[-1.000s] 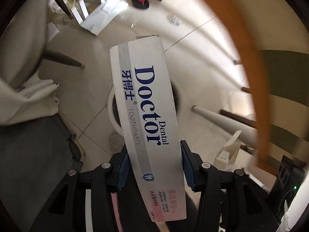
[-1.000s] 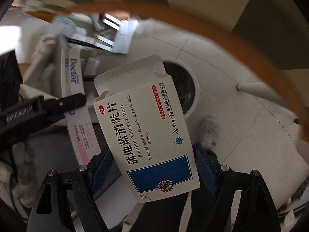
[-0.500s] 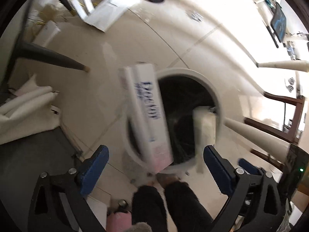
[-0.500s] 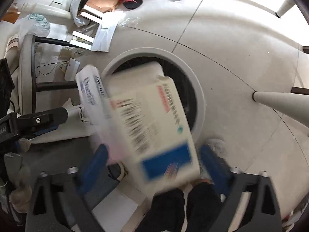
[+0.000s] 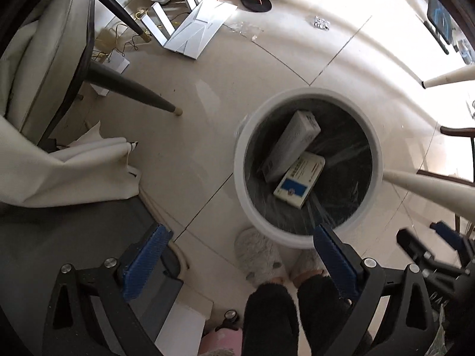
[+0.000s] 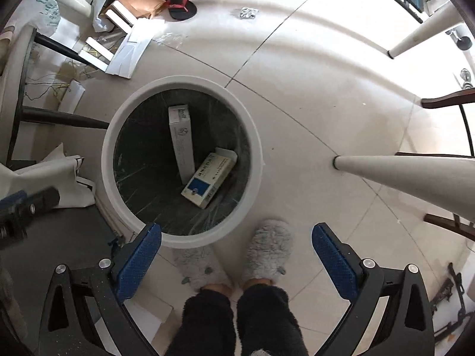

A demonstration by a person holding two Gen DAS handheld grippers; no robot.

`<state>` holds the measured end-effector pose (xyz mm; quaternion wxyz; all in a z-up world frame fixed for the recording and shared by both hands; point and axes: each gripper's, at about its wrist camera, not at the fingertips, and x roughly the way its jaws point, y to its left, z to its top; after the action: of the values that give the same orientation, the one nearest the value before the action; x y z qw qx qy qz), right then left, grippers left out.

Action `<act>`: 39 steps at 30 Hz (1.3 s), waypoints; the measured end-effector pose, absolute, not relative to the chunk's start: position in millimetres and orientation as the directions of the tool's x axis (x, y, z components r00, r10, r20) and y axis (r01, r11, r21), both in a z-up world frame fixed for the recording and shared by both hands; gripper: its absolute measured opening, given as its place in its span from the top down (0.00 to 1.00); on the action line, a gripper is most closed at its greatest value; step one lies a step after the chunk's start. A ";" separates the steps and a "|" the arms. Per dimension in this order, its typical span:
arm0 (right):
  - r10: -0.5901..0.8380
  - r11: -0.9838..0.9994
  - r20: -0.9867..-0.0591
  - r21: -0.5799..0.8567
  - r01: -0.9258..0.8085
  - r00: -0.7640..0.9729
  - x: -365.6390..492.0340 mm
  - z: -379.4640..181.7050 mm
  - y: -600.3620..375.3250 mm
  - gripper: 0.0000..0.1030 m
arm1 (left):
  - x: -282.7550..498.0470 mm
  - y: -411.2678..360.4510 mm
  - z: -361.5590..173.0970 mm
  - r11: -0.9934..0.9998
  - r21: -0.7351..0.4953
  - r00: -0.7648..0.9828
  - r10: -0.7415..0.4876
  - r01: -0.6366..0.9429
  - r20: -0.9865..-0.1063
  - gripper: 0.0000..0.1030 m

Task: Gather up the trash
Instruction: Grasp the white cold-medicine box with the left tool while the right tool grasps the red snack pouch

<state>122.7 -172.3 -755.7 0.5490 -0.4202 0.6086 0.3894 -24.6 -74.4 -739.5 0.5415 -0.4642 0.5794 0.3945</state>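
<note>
A round white trash bin [image 5: 377, 148] [image 6: 108, 160] with a black liner stands on the tiled floor. Inside it lie a long toothpaste box [image 5: 292, 145] [image 6: 180, 142] and a white medicine box with a blue patch [image 5: 299, 181] [image 6: 209, 176]. My left gripper [image 5: 237, 237] is open and empty, held above the floor at the bin's near rim. My right gripper [image 6: 236, 235] is open and empty, above the bin's near edge and the person's slippers.
The person's grey slippers [image 6: 268, 249] and dark trouser legs stand next to the bin. Dark chair legs [image 5: 130, 89], white cloth [image 5: 74, 172], cardboard and white boxes [image 5: 202, 26] lie at the left and back. White table legs [image 6: 400, 175] are at the right.
Both grippers opened and let go of their boxes. The toothpaste box and the medicine box fell into the bin and now lie at its bottom.
</note>
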 end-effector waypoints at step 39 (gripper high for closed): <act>0.216 0.637 -0.976 0.171 -0.752 -0.039 267.9 -272.6 -158.2 0.01 | 30.5 -39.8 -289.6 0.273 -0.121 0.176 0.184 -0.954 -0.967 0.01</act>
<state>267.9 -158.2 -272.6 0.6585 -0.2160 0.6203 0.3673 30.5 -39.8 -289.6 0.6467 -0.4119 0.4674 0.4400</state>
